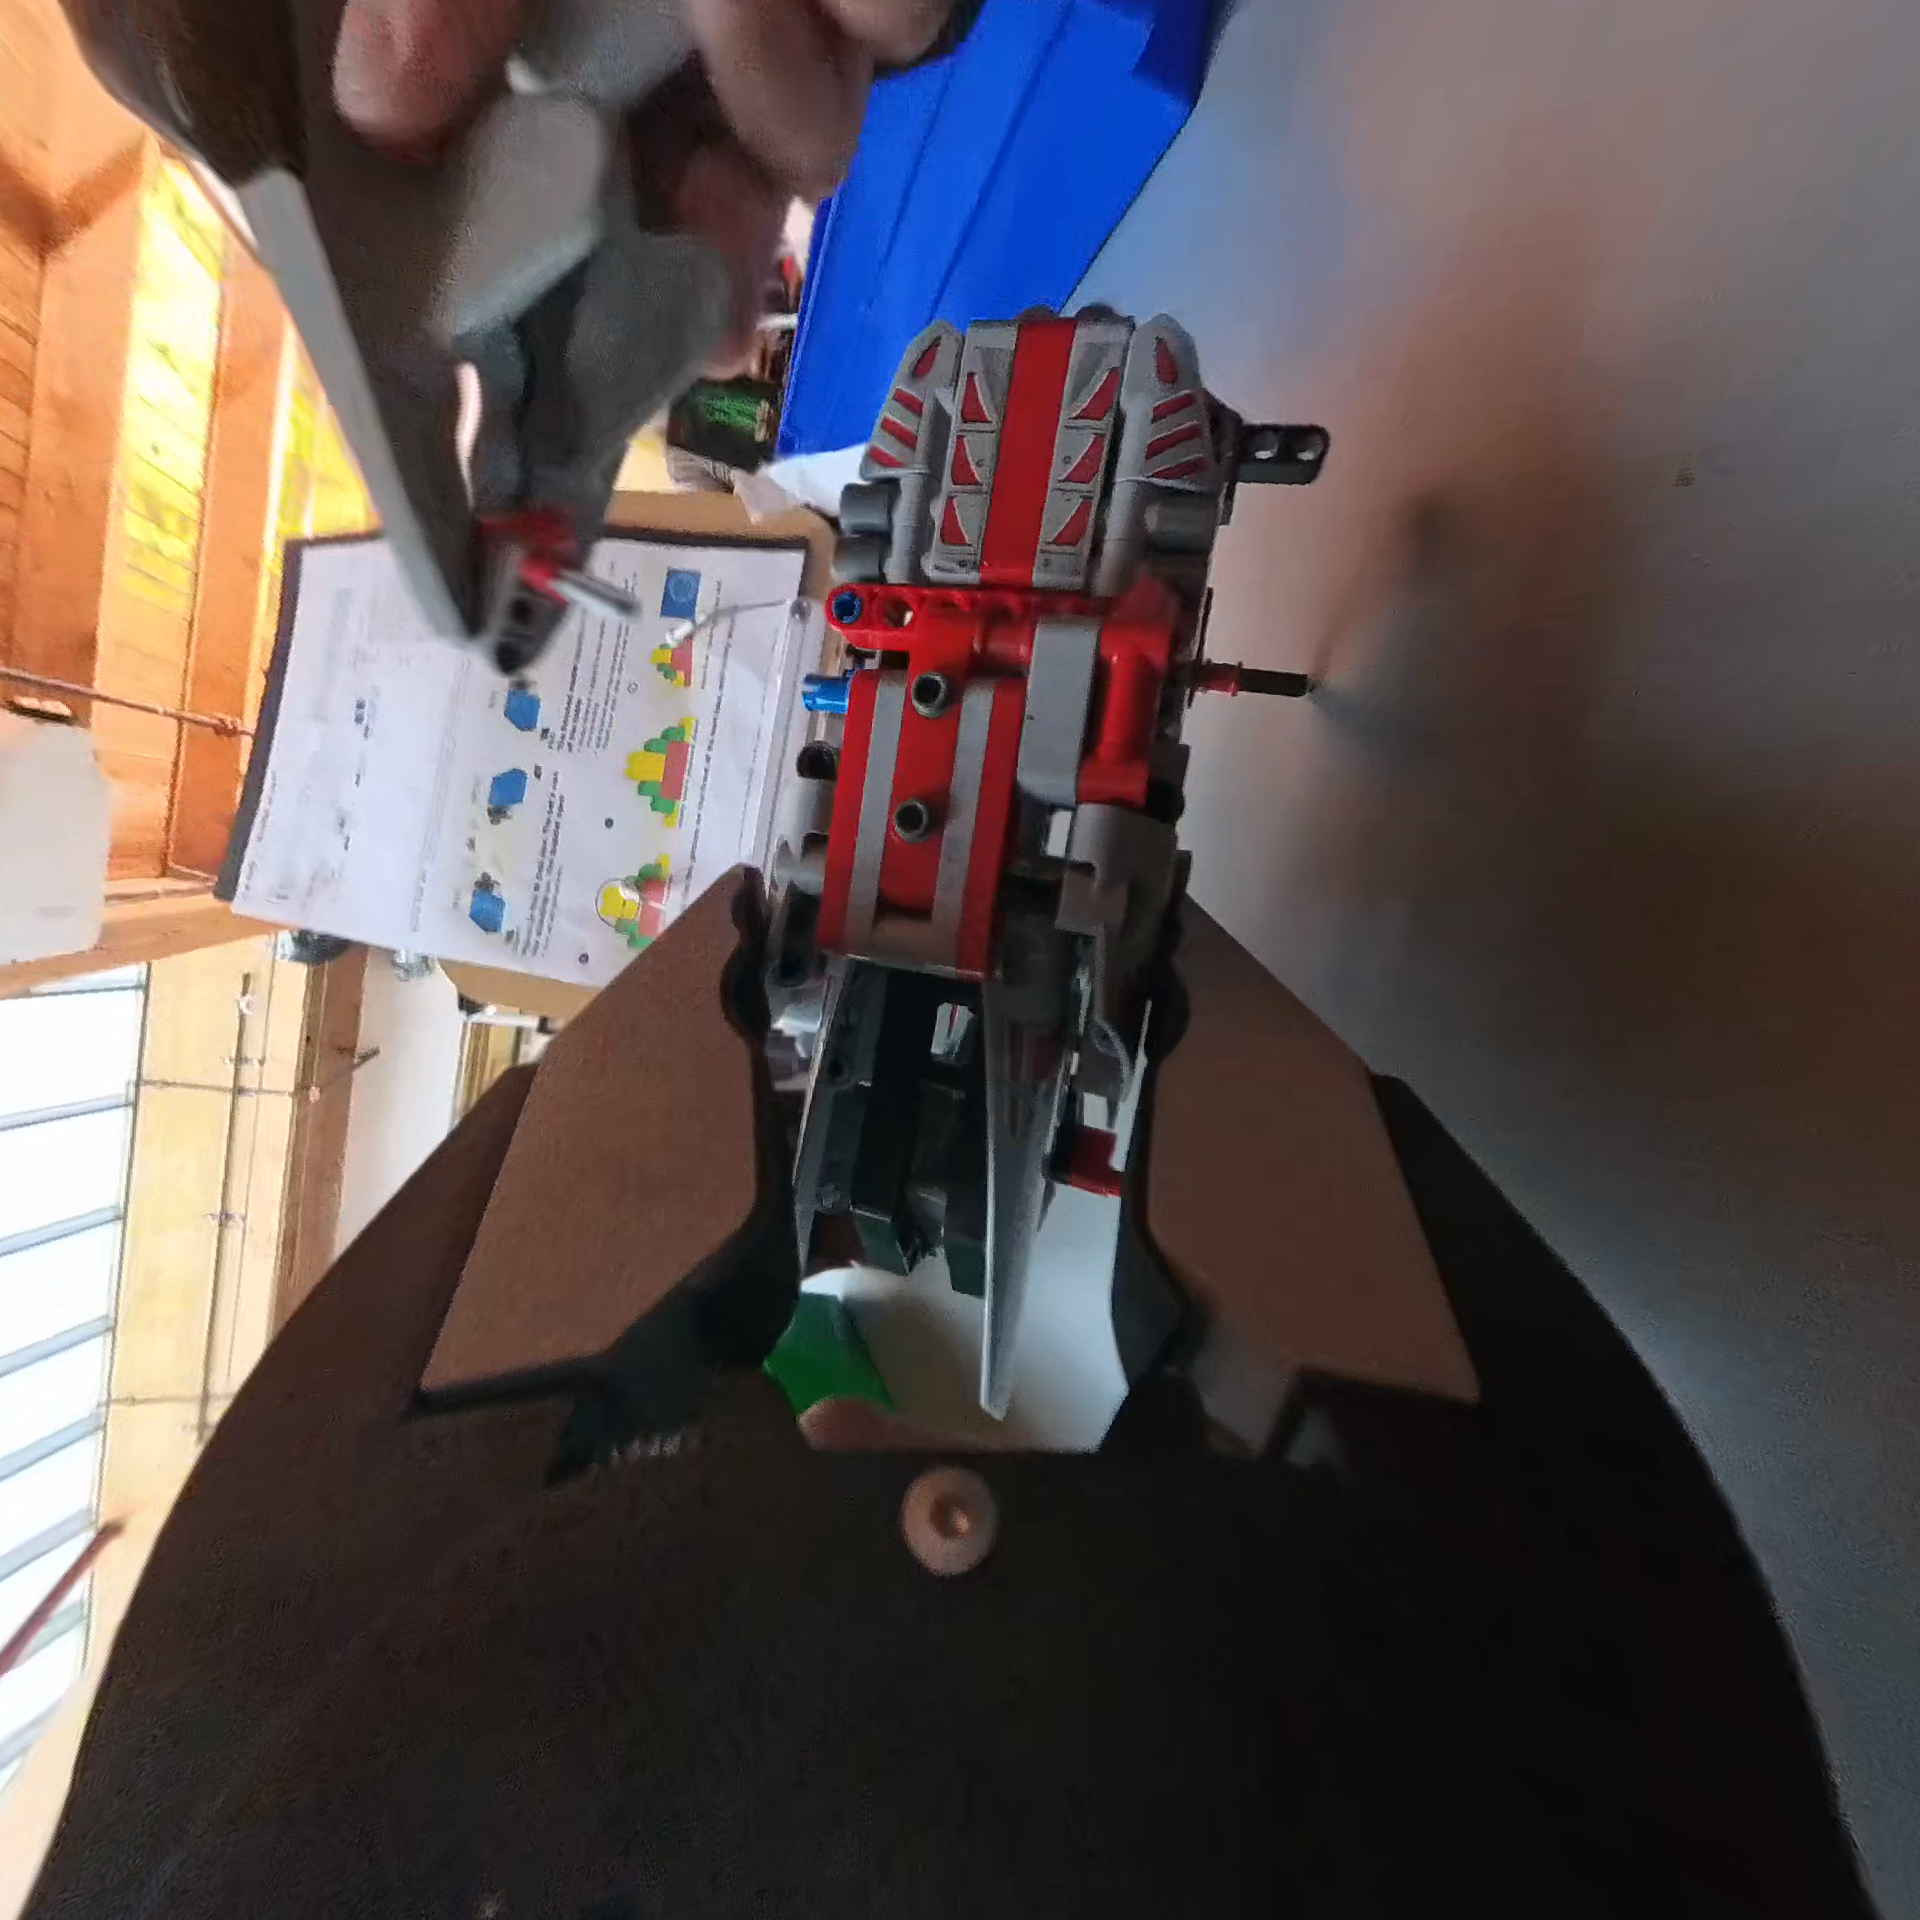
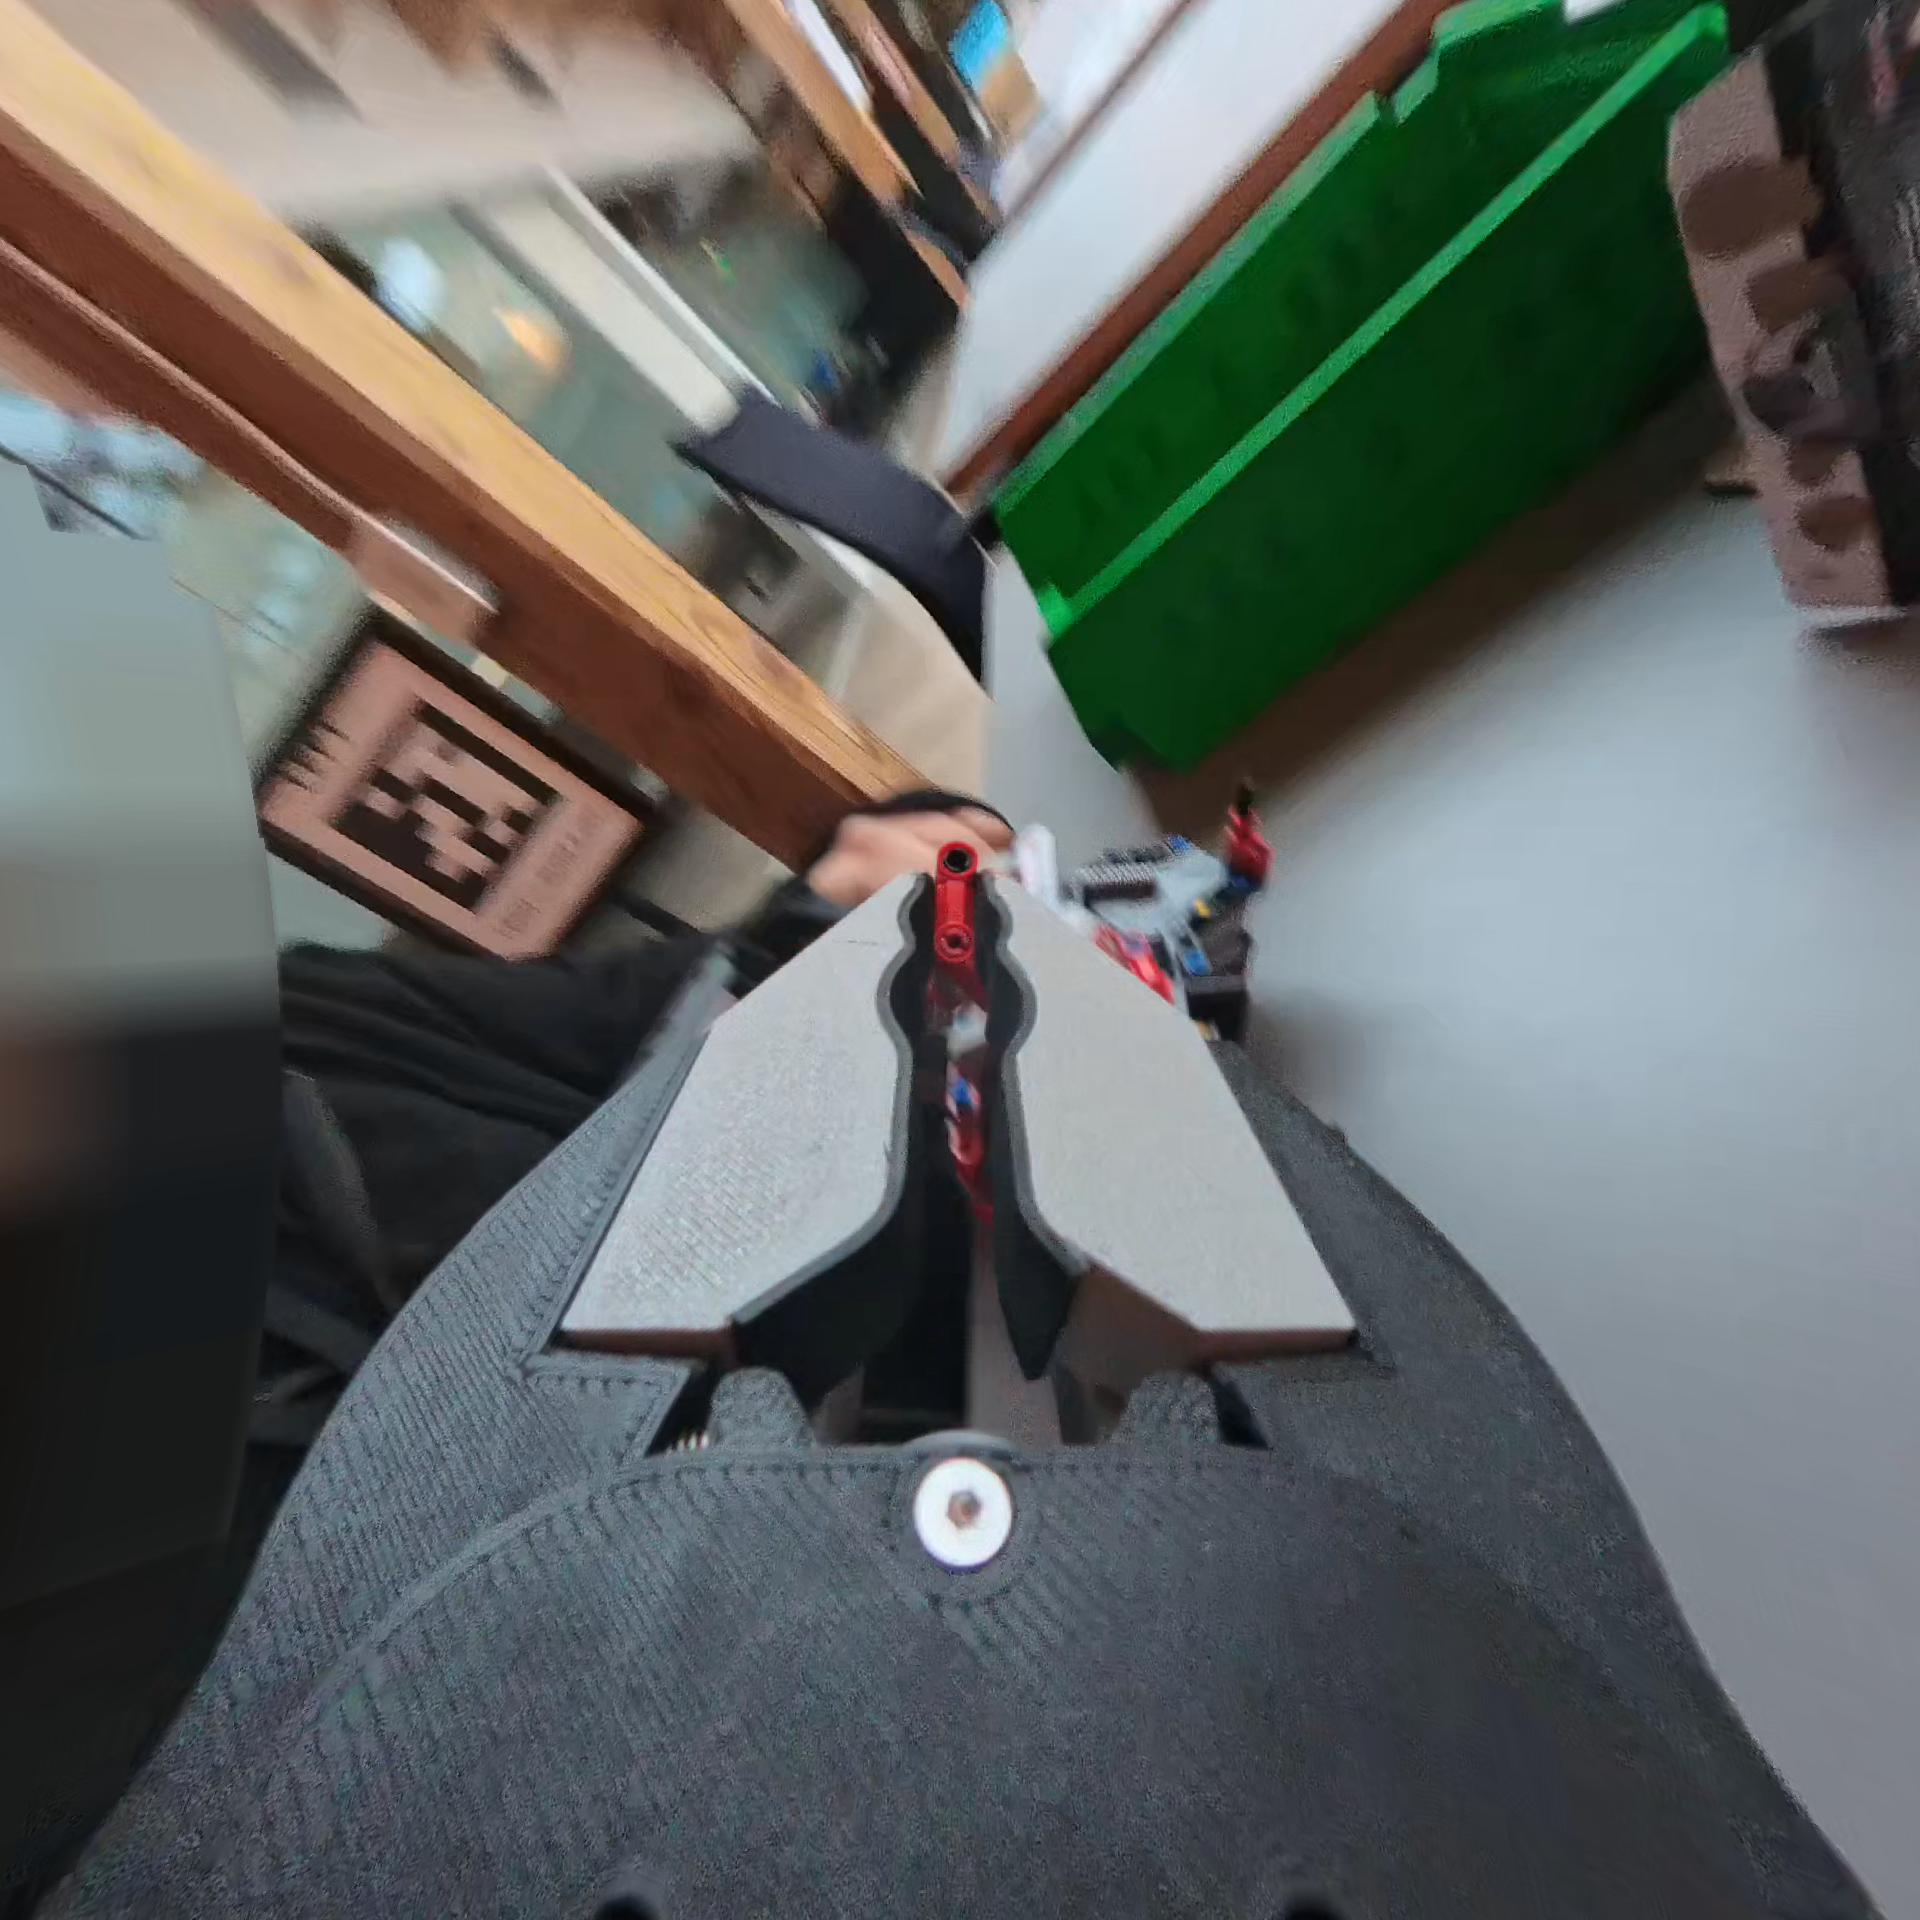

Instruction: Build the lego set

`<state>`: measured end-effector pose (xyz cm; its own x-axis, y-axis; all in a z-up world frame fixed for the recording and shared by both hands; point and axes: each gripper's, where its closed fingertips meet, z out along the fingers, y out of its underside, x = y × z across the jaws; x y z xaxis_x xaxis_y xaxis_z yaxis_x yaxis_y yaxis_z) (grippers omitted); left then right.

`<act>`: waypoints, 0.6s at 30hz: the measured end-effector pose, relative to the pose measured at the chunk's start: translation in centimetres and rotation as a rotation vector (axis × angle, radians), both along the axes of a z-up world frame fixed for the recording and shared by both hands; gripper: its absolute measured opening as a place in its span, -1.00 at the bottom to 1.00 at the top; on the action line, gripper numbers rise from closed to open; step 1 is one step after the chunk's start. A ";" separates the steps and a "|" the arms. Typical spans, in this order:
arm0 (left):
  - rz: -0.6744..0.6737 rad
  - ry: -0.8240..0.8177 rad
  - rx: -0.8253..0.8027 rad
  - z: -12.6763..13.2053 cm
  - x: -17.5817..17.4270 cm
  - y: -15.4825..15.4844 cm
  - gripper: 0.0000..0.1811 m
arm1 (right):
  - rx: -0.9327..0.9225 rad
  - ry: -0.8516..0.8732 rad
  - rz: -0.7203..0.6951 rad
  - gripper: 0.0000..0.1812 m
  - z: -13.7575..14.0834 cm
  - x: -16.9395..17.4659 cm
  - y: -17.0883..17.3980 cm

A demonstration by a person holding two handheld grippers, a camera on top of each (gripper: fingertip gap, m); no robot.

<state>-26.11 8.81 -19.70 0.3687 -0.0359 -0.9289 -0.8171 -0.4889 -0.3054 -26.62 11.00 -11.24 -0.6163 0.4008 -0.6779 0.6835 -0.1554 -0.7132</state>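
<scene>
White bench [image 2: 1558, 935] w/ a green bin [image 2: 1351, 416], a blue bin [image 1: 966, 208] & loose lego bits [image 2: 1164, 914] on it.

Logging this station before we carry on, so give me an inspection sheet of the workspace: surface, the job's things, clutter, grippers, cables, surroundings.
Surface: pale grey table, bare where visible.
Job's things: red and grey lego model; small red beam; loose parts pile; instruction sheet.
Clutter: blue bin; green bin.
Grippers: left gripper shut on the lego model; right gripper shut on the small red beam.
Cables: nothing seen.
Surroundings: wooden frame; framed black-and-white marker; a person's hand.
</scene>
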 end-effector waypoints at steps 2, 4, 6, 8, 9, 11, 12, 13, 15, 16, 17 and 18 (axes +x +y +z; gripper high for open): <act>0.021 0.008 -0.012 0.0 -0.6 0.2 -0.21 | 0.030 0.010 -0.012 -0.96 -0.6 0.1 -0.2; 0.014 0.014 -0.028 0.0 -0.7 0.3 -0.21 | -0.065 0.016 -0.016 -0.95 0.5 0.4 0.0; 0.006 -0.046 -0.078 0.0 -1.0 0.3 -0.21 | -0.074 0.079 -0.063 -0.96 1.5 0.5 1.1; 0.017 -0.184 -0.164 -0.2 -1.7 0.1 -0.21 | -0.054 0.159 -0.146 -0.96 2.9 0.8 2.9; 0.030 -0.261 -0.212 -0.3 -2.2 0.0 -0.21 | -0.050 0.193 -0.191 -0.96 3.6 0.9 3.9; 0.078 -0.422 -0.248 -0.4 -3.7 0.4 -0.22 | -0.040 0.232 -0.263 -0.96 4.5 1.5 5.9; 0.113 -0.487 -0.251 -0.4 -4.8 0.6 -0.25 | -0.044 0.241 -0.286 -0.96 4.7 1.9 6.6; 0.149 -0.530 -0.241 -0.4 -6.0 0.9 -0.25 | -0.053 0.245 -0.309 -0.96 4.8 2.2 7.2; 0.231 -0.639 -0.213 -0.4 -7.8 1.4 -0.25 | -0.068 0.255 -0.356 -0.96 4.6 2.6 7.9; 0.233 -0.688 -0.194 -0.2 -8.1 1.8 -0.22 | -0.070 0.255 -0.370 -0.96 4.2 2.8 8.0; 0.221 -0.730 -0.165 0.3 -8.1 2.1 -0.23 | -0.066 0.253 -0.381 -0.96 3.7 2.9 8.0; 0.203 -0.761 -0.127 1.0 -8.0 2.4 -0.22 | -0.059 0.252 -0.394 -0.96 3.2 2.9 7.9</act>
